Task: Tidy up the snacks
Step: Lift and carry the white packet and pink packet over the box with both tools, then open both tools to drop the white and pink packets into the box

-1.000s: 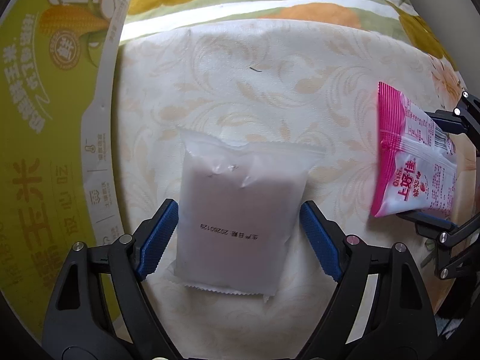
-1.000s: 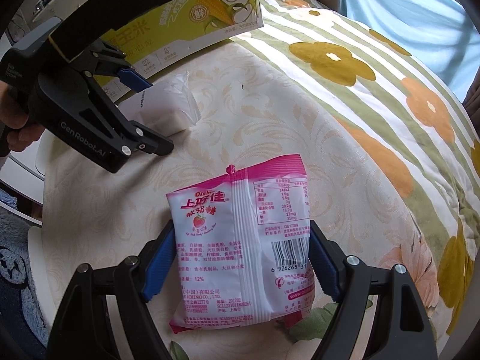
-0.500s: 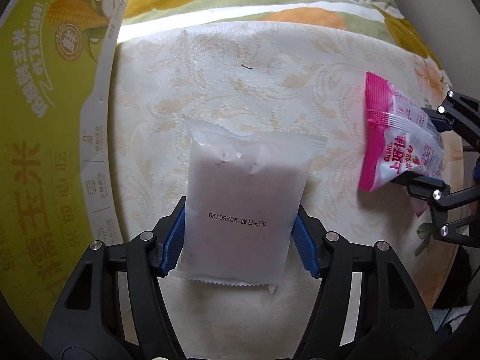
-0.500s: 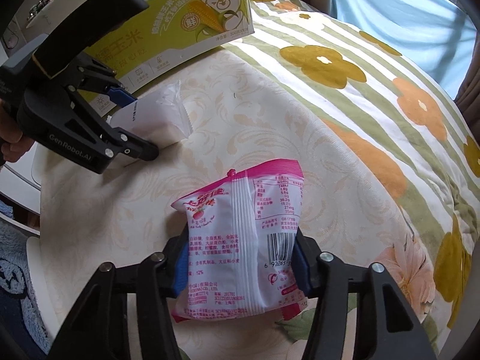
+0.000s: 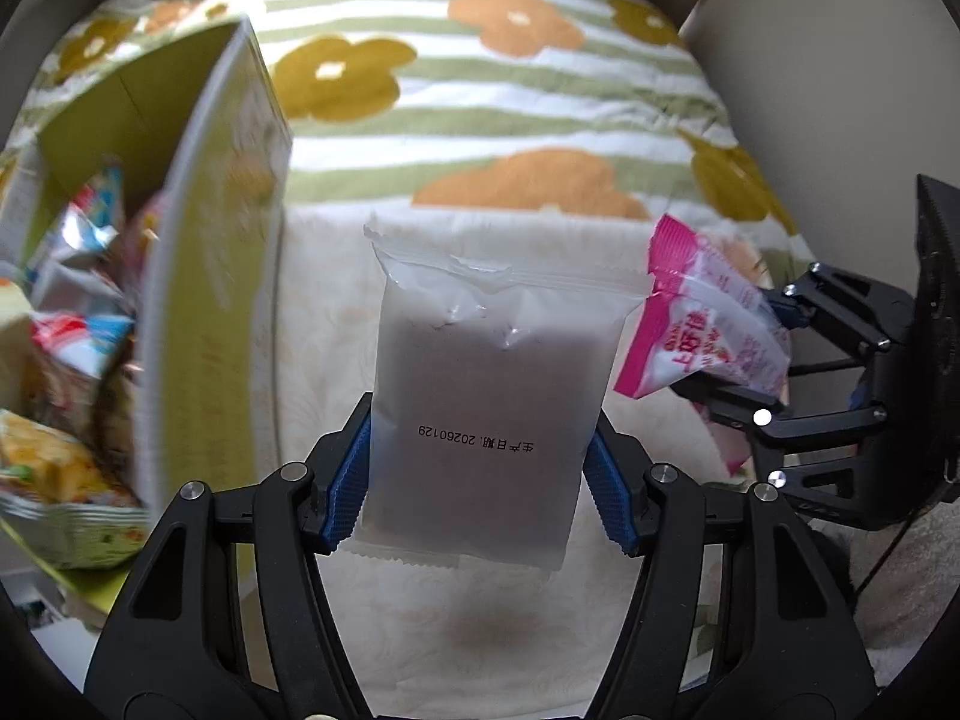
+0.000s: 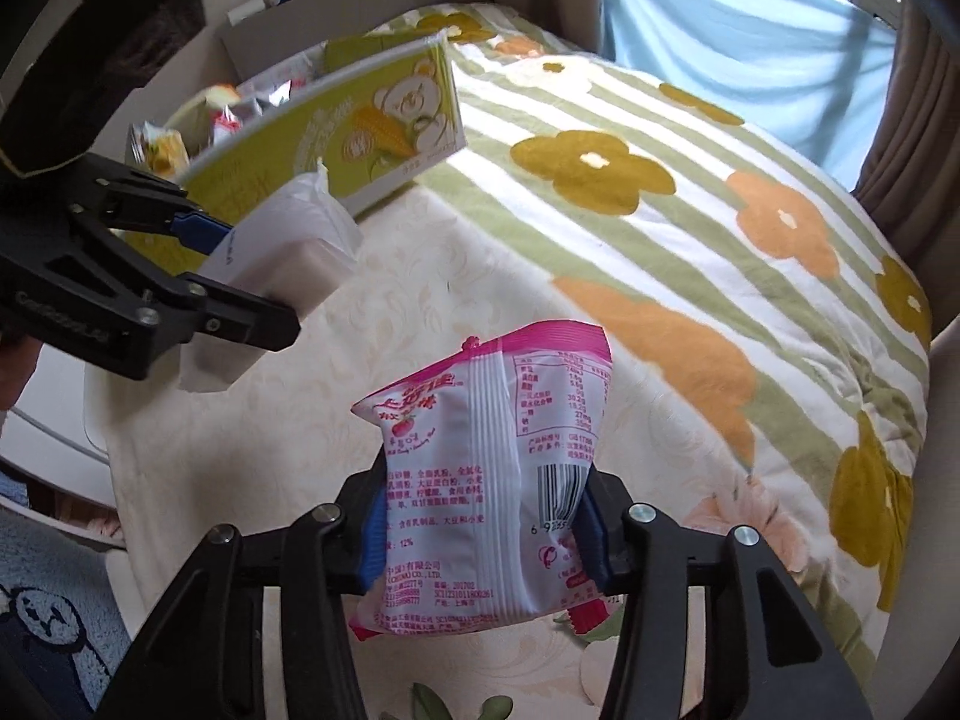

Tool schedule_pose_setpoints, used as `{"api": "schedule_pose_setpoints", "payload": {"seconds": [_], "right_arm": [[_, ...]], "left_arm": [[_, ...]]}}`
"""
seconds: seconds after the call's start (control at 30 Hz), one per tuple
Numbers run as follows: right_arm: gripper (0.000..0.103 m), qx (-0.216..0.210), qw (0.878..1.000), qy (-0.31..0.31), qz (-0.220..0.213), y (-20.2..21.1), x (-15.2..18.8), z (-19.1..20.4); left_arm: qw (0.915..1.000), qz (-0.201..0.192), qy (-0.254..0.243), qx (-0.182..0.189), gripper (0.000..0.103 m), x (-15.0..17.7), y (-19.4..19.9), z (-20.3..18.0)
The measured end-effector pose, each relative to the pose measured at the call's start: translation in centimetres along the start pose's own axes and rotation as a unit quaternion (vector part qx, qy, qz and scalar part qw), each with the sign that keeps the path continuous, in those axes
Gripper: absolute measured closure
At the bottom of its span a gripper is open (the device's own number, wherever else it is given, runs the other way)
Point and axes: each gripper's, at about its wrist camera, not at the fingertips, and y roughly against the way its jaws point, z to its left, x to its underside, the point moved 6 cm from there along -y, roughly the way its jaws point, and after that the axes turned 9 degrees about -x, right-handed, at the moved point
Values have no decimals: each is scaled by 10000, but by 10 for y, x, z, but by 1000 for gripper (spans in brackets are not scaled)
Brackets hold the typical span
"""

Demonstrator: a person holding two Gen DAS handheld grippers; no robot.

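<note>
While the left gripper [image 5: 480,474] clamped the frosted packet [image 5: 486,396] and the right gripper [image 6: 483,531] clamped the pink packet [image 6: 486,480], both hung lifted, needing carrying left over the snack box [image 5: 198,276].

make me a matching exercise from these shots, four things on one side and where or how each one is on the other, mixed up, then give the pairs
Things:
1. frosted white packet
2. pink packet
3. green corn box
4. flowered quilt

Where or how:
A. open, with wrapped snacks inside
B. clamped in the right gripper
C. spread over the bed, green stripes and orange blooms
D. clamped in the left gripper, a printed date on it

Pairs: 1-D, 2-B, 3-A, 4-C
</note>
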Motion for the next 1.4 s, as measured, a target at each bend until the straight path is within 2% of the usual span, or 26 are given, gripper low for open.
{"api": "schedule_pose_setpoints", "payload": {"seconds": [0.2, 0.4, 0.57, 0.73, 0.9, 0.97, 1.0, 1.03, 1.07, 1.13, 1.4], "right_arm": [[57, -29, 9987, -211, -472, 37, -45, 30], [57, 57, 9953, -372, -897, 54, -107, 74], [57, 173, 9940, -404, -999, 37, -157, 111], [57, 219, 9918, -743, -1018, 2, -197, 133], [57, 294, 9892, -1043, -985, -28, -221, 144], [57, 335, 9879, -1176, -952, -36, -226, 146], [57, 351, 9873, -1233, -934, -39, -227, 146], [57, 374, 9867, -1293, -914, -42, -228, 146], [57, 395, 9862, -1335, -897, -44, -228, 146], [57, 432, 9854, -1420, -838, -48, -228, 144], [57, 451, 9854, -1482, -704, -64, -240, 141]], "left_arm": [[9973, -729, 69, 51, 43, -24, 73, 33], [9950, -989, 23, -130, 43, -44, 107, 104], [9948, -986, -37, -269, 43, -59, 109, 174], [9958, -821, -140, -378, 43, -75, 87, 239], [9963, -671, -341, -410, 43, -90, 58, 274], [9953, -739, -438, -439, 39, -94, 53, 279], [9950, -783, -480, -401, 28, -96, 52, 281], [9947, -830, -492, -357, 6, -98, 53, 282], [9943, -903, -473, -324, 0, -100, 54, 285], [9934, -1024, -453, -239, 0, -101, 57, 289], [9959, -846, -287, -140, 0, -76, 50, 313]]}}
